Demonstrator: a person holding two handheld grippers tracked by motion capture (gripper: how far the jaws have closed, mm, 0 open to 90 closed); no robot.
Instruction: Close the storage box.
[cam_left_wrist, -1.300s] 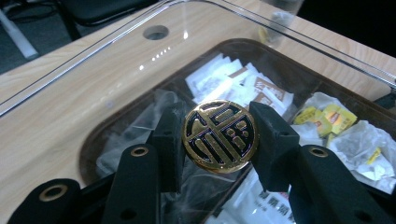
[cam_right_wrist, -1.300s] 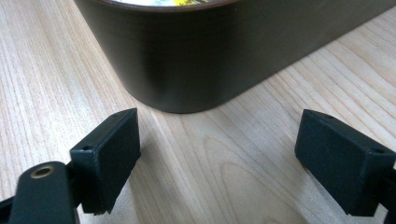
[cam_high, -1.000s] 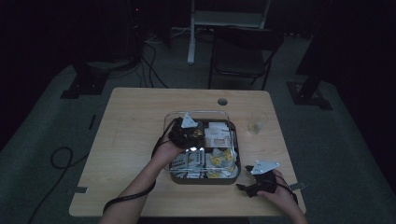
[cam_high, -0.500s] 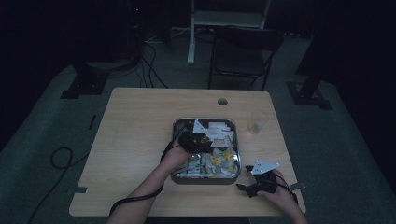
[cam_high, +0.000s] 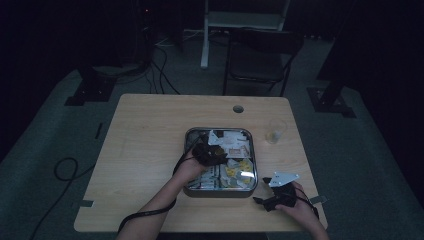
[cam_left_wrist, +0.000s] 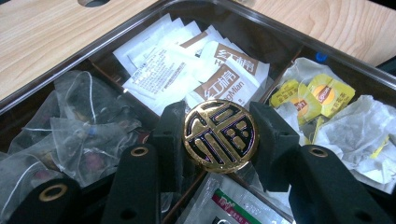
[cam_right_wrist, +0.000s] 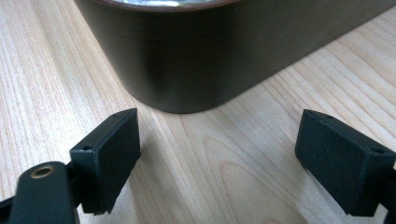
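Observation:
A dark divided box (cam_high: 253, 150) of tea bags and sachets sits on the wooden table (cam_high: 150, 150). My left gripper (cam_high: 207, 152) hangs over the box's middle, shut on a round gold-and-black knob (cam_left_wrist: 219, 135). The black pads (cam_left_wrist: 275, 140) press on the knob from both sides. Beneath it lie white and brown sachets (cam_left_wrist: 187, 70), mesh tea bags (cam_left_wrist: 79, 126) and yellow packets (cam_left_wrist: 313, 95); a clear rim (cam_left_wrist: 261, 18) runs around them. My right gripper (cam_high: 265, 195) rests on the table by the box's front right corner, open and holding nothing (cam_right_wrist: 229, 158), facing the box's dark wall (cam_right_wrist: 210, 56).
A small clear glass (cam_high: 275, 131) stands to the right of the box. A round cable hole (cam_high: 238, 108) lies near the table's far edge. A folding chair (cam_high: 260, 55) and cables on the floor are beyond the table.
My left hand has sunk toward the box and drifted a little right, still shut on the knob. The right hand has stayed put.

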